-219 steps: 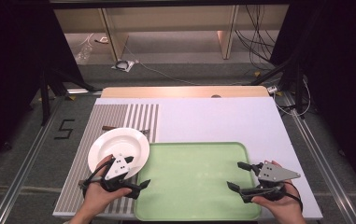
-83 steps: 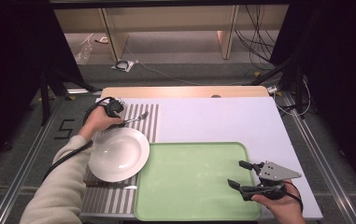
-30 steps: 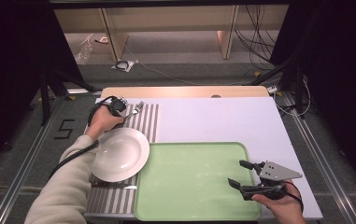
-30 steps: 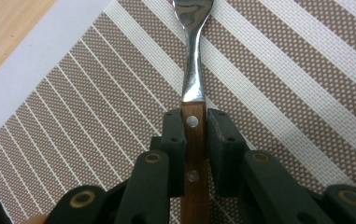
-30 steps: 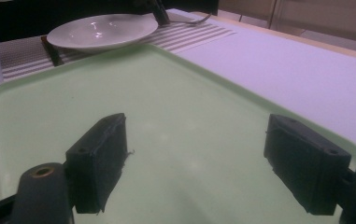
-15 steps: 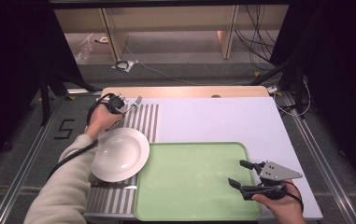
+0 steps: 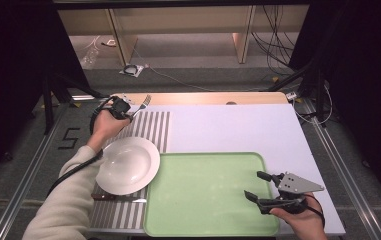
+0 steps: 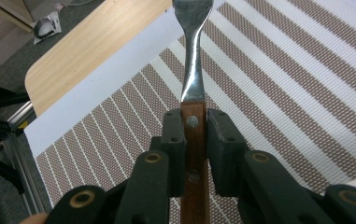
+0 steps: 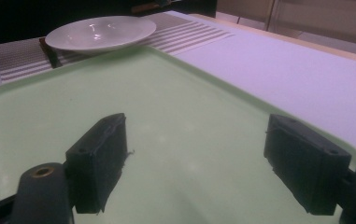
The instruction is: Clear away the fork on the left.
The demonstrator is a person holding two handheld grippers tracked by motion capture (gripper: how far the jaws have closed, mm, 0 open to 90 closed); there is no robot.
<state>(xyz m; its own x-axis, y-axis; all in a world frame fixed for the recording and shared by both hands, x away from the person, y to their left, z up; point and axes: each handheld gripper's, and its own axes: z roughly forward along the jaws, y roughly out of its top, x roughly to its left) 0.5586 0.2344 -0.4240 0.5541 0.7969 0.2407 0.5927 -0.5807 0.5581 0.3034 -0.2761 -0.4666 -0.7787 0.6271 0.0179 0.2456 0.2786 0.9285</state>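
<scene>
Fork (image 8: 194, 84), wooden-handled with a steel neck, is pinched between the two black jaws of the left hand-held gripper (image 8: 195, 128), which are pressed against both sides of the handle just below the point where the metal begins. In the high view the fork (image 7: 141, 105) is seen at the far left corner of the surface (image 7: 238, 127), lifted over the far end of the striped placemat (image 7: 150, 130), its tines pointing away toward the wooden edge (whether it touches the mat cannot be told). A white plate (image 7: 128, 165) is set on the near part of the same mat, just beside the green tray (image 7: 203, 195), and a knife (image 7: 118, 198) is partly hidden under the plate's near rim. The right hand-held gripper (image 7: 260, 186) is held over the tray's near right corner with its jaws spread wide and nothing between them; in the right gripper view the tray (image 9: 166, 116) is seen through the gap, with the plate (image 9: 101, 31) farther off.
</scene>
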